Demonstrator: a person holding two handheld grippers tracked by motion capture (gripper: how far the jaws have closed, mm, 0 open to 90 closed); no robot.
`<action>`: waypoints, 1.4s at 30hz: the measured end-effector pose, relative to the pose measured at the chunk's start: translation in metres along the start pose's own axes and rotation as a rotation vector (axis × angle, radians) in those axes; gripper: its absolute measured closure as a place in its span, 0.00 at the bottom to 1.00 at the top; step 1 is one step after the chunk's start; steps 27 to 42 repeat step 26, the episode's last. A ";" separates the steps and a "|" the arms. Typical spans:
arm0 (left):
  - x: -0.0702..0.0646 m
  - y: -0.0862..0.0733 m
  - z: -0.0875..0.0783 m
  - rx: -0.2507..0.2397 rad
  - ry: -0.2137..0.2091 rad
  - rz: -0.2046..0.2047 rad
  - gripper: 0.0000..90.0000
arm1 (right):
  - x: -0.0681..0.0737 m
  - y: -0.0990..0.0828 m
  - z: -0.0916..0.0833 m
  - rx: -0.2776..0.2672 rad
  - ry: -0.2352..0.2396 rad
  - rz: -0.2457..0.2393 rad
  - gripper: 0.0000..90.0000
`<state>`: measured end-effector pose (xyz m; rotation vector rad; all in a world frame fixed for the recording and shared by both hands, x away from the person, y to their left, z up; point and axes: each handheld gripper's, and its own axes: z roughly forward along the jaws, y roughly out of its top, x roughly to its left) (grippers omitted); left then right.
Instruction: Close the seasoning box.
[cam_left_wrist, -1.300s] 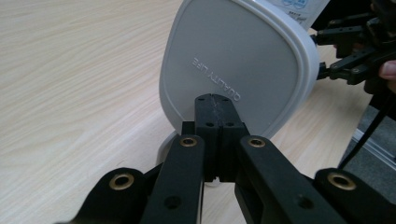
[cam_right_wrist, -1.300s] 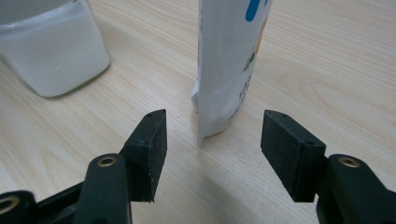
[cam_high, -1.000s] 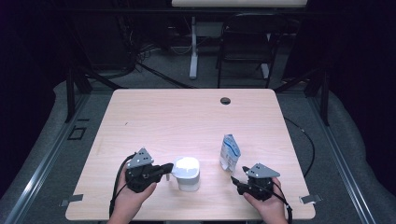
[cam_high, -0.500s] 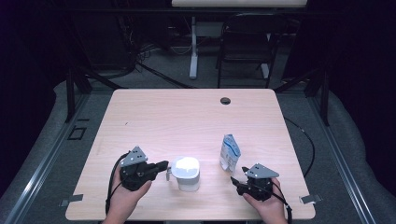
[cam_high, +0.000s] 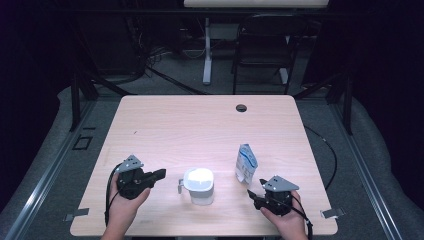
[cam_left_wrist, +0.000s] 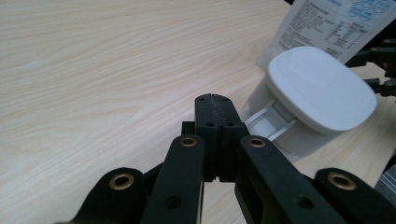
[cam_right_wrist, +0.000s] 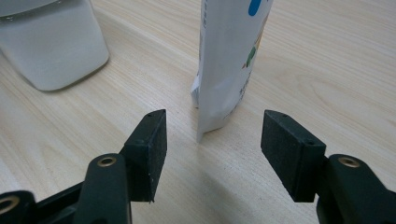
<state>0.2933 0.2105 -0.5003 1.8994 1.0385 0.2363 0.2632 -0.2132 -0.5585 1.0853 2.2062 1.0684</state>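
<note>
With our right gripper (cam_right_wrist: 212, 156) spread wide just short of the upright pouch (cam_right_wrist: 231, 60), we should centre its edge between the jaws before closing, while our left gripper (cam_left_wrist: 213, 105) sits pinched together, empty, beside the white container (cam_left_wrist: 322, 88).

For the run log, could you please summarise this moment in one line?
left tool: shut, beside lidded white container | right tool: open, facing upright pouch | nothing held

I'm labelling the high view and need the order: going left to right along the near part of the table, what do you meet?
Left gripper → white lidded container → standing pouch → right gripper.
</note>
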 end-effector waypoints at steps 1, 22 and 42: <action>0.002 -0.001 0.000 0.005 0.008 -0.004 1.00 | 0.000 0.000 0.000 -0.001 0.001 -0.002 0.45; 0.033 -0.021 0.009 0.042 0.107 -0.069 1.00 | 0.001 -0.003 -0.001 0.006 0.000 -0.011 0.45; 0.035 -0.021 0.007 0.025 0.111 -0.080 0.99 | 0.000 -0.004 -0.002 0.011 -0.003 -0.009 0.45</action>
